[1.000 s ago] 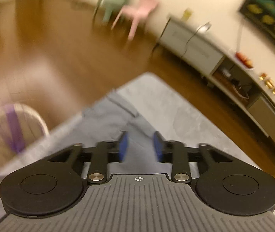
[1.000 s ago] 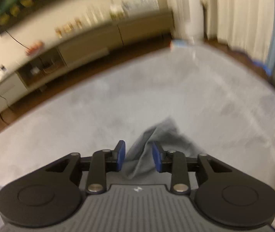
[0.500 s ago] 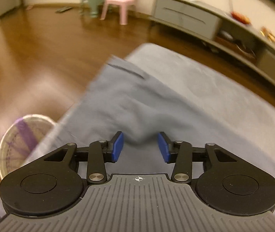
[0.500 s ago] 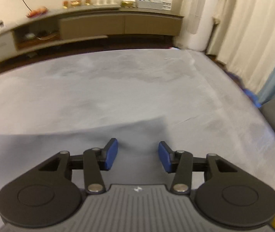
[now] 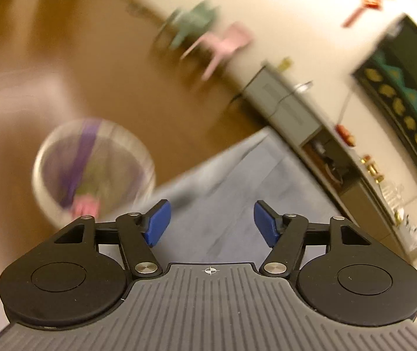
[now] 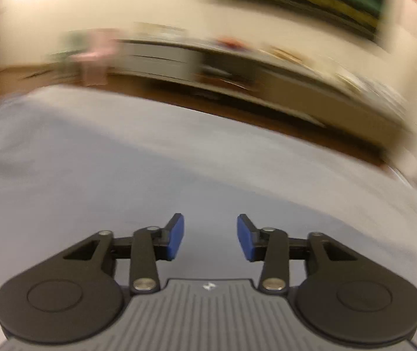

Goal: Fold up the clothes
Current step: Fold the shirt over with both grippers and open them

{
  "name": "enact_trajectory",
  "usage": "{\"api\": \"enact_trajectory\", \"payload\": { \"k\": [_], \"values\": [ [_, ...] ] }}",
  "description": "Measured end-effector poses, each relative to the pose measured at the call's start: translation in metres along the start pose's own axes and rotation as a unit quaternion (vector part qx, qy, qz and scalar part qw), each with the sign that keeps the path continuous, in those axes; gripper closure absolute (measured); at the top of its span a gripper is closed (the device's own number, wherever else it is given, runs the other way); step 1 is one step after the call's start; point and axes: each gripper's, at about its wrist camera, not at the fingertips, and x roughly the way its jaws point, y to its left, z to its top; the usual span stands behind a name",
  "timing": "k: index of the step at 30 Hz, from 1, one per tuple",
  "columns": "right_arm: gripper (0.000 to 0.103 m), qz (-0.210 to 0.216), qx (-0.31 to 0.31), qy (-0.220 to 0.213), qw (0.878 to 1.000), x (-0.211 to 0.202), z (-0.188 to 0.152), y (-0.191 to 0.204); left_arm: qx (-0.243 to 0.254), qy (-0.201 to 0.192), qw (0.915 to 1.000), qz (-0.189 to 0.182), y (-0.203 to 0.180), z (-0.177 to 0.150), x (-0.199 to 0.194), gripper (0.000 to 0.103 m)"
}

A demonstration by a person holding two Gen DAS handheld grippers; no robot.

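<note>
A grey garment (image 5: pixel 223 193) lies spread on the light grey bed surface (image 6: pixel 150 152); in the right wrist view it shows as a darker grey sheet (image 6: pixel 91 204) under the gripper. My left gripper (image 5: pixel 211 223) is open and empty above the garment near the bed's left edge. My right gripper (image 6: pixel 210 238) is open and empty just above the cloth. Both views are blurred by motion.
A white mesh laundry basket (image 5: pixel 91 169) with purple and pink clothes stands on the wooden floor left of the bed. A low TV cabinet (image 5: pixel 311 122) runs along the far wall, with pink and green small chairs (image 5: pixel 223 41) beyond.
Both grippers have let go of the grey garment and opened wider. The garment now lies flat. The left gripper has swung left towards the basket; the right view has turned left.
</note>
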Motion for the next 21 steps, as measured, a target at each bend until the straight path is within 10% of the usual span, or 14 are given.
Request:
{"api": "enact_trajectory", "payload": {
  "k": [4,10,12,13,14,19,21],
  "values": [
    [0.038,0.098,-0.15,-0.061,0.982,-0.006,0.026,0.147,-0.061,-0.007,0.9979,-0.023,0.033,-0.022,-0.009,0.047],
    [0.021,0.201,-0.356,-0.111,0.906,0.004,0.05,0.327,-0.125,-0.045,0.989,-0.065,0.062,-0.023,-0.021,0.046],
    [0.032,0.206,-0.41,-0.097,0.883,0.025,0.053,0.369,-0.123,-0.047,0.9885,-0.075,0.062,-0.02,-0.018,0.046],
    [0.067,0.199,-0.426,-0.081,0.879,0.037,0.058,0.382,-0.12,-0.055,0.9881,-0.078,0.063,-0.022,-0.023,0.046],
    [0.099,0.187,-0.436,-0.063,0.878,0.049,0.066,0.392,-0.118,-0.064,0.9876,-0.082,0.064,-0.023,-0.028,0.045],
    [0.102,0.238,-0.19,-0.052,0.951,0.053,0.156,0.337,-0.112,-0.066,0.986,-0.105,0.073,-0.025,-0.03,0.036],
    [0.102,0.26,-0.086,-0.039,0.961,0.057,0.178,0.304,-0.11,-0.042,0.9868,-0.11,0.068,-0.025,-0.013,0.035]
  ]
}}
